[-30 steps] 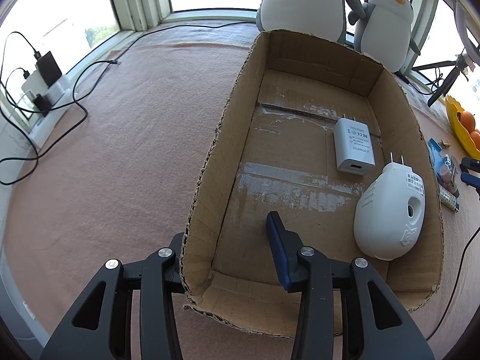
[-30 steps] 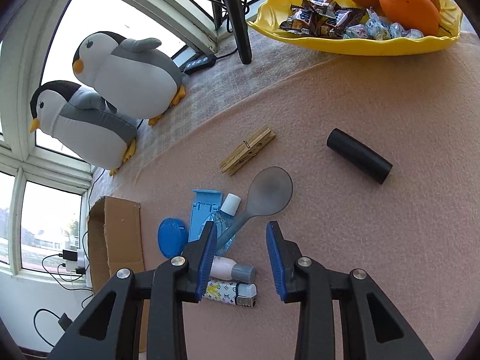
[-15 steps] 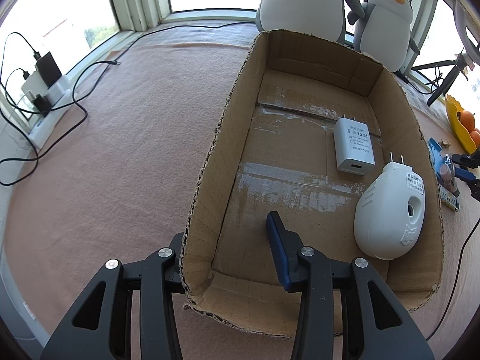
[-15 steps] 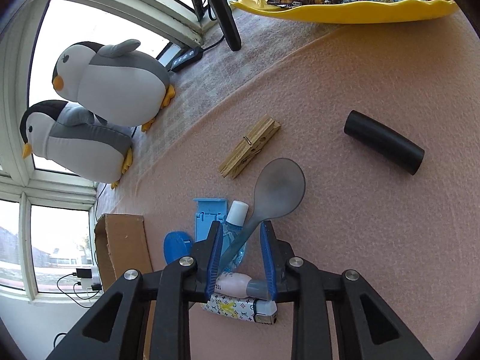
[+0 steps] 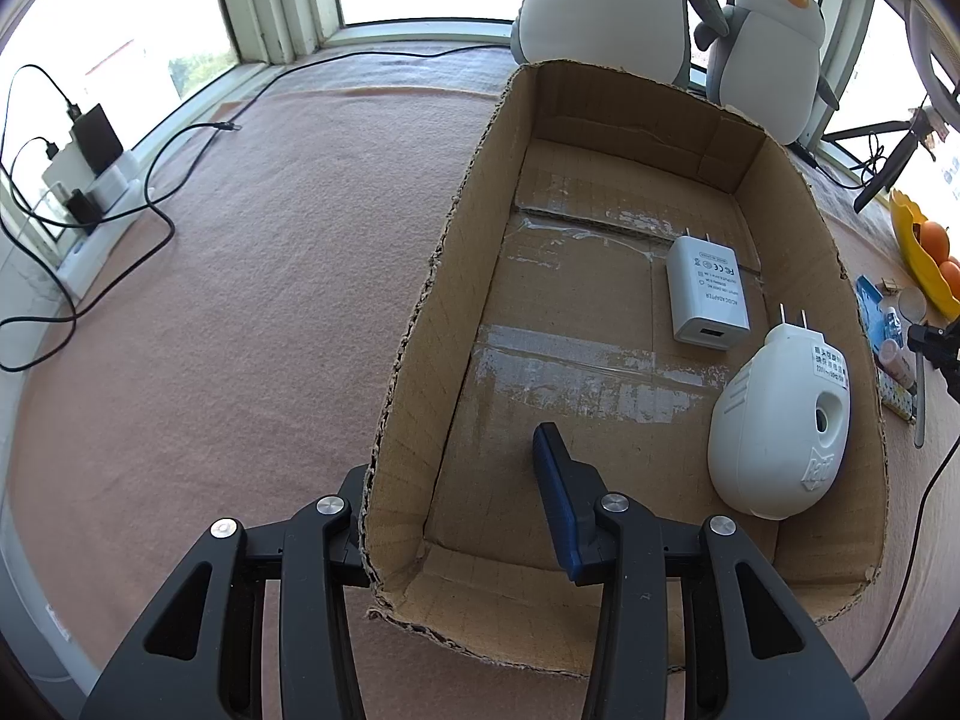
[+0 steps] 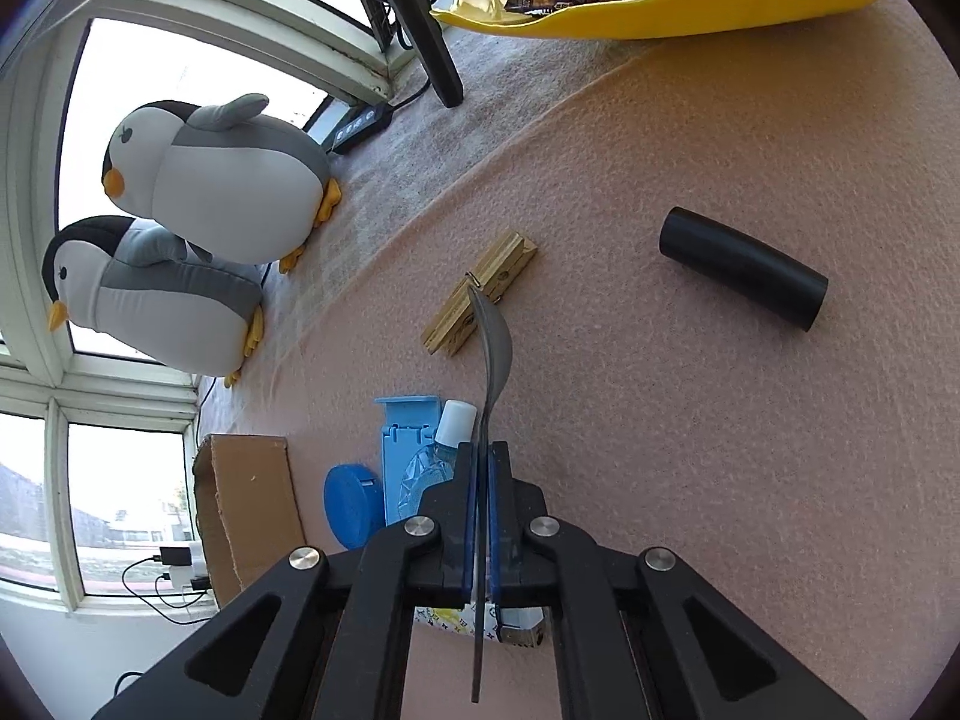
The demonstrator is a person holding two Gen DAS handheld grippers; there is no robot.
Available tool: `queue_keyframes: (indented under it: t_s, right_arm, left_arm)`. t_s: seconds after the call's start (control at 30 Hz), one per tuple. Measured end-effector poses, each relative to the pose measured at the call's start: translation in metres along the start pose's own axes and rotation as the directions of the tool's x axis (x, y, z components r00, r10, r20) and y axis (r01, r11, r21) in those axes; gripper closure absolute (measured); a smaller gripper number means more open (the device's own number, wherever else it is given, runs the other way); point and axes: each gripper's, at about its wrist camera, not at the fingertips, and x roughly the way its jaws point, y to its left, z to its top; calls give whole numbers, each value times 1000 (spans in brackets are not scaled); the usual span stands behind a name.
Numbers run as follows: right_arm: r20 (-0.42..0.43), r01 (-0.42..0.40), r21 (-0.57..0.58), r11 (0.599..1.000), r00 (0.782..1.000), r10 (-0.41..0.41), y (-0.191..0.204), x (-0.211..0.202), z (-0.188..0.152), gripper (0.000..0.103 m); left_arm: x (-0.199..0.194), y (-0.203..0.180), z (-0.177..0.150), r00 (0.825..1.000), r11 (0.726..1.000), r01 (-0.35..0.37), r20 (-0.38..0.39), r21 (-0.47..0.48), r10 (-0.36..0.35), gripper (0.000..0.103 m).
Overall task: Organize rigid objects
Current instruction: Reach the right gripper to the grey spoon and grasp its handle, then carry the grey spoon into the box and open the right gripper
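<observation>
My right gripper (image 6: pixel 480 516) is shut on the handle of a grey spoon (image 6: pixel 493 348), which stands on edge with its bowl pointing forward, just above the pink cloth. My left gripper (image 5: pixel 456 480) is open and straddles the near left wall of the cardboard box (image 5: pixel 408 360): one finger is inside, the other outside. In the box lie a white charger (image 5: pixel 708 294) and a white plug-in device (image 5: pixel 780 426). The box's corner also shows in the right wrist view (image 6: pixel 246 510).
On the cloth by the right gripper lie a wooden clothespin (image 6: pixel 480 294), a black tube (image 6: pixel 744 267), a blue case (image 6: pixel 399 450), a blue lid (image 6: pixel 351 507), a small bottle (image 6: pixel 447 438) and a lighter (image 6: pixel 516 624). A yellow snack tray (image 6: pixel 660 12) and two plush penguins (image 6: pixel 198 228) stand behind.
My right gripper closed on the spoon's handle and the spoon turned on edge, lifted off the cloth. The left gripper has not moved.
</observation>
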Motion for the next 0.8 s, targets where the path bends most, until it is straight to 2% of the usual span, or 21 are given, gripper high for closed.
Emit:
queue_keyframes:
  t_s: [0.2, 0.4, 0.6, 0.8]
  right_arm:
    - [18, 2, -55, 998, 1000, -1, 8, -11, -11, 100]
    - [64, -2, -164, 987, 998, 13, 43, -29, -23, 100]
    - [94, 0, -329, 944, 995, 32, 102, -37, -43, 100]
    - [53, -61, -446, 893, 994, 95, 156, -34, -73, 100]
  left_arm:
    - [0, 0, 0, 1000, 1000, 0, 0, 1, 0, 62]
    - [0, 0, 1, 1000, 1000, 0, 1, 1, 0, 62]
    - [-2, 0, 3, 1000, 1000, 3, 5, 3, -3, 63]
    - [-2, 0, 3, 1000, 1000, 4, 8, 3, -4, 63]
